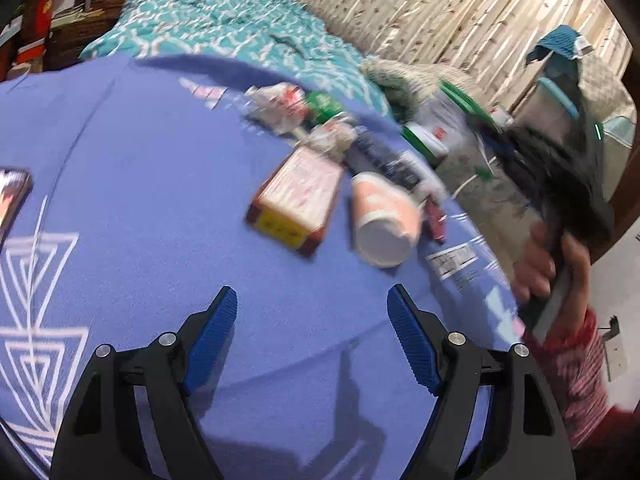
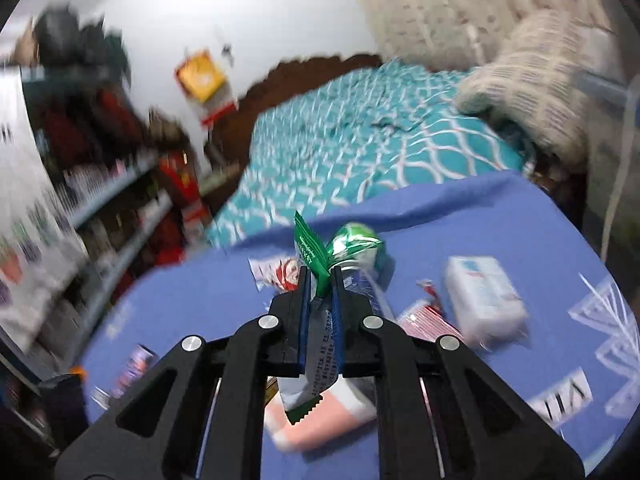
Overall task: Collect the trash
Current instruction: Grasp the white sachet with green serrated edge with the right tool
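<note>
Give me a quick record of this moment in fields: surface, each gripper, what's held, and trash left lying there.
surface: blue sheet
left gripper: open, nothing between its fingers
right gripper: shut on green wrapper
trash left: paper cup on its side, red box, crumpled wrappers

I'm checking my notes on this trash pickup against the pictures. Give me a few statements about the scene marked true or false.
1. The right gripper is clamped on a green and silver wrapper. True.
2. The left gripper holds the paper cup. False: its jaws stand open and empty above the blue blanket; the pink paper cup lies ahead on its side.
3. A red and yellow carton lies beside the cup. True.
4. The trash lies on a wooden floor. False: it lies on the blanket.
</note>
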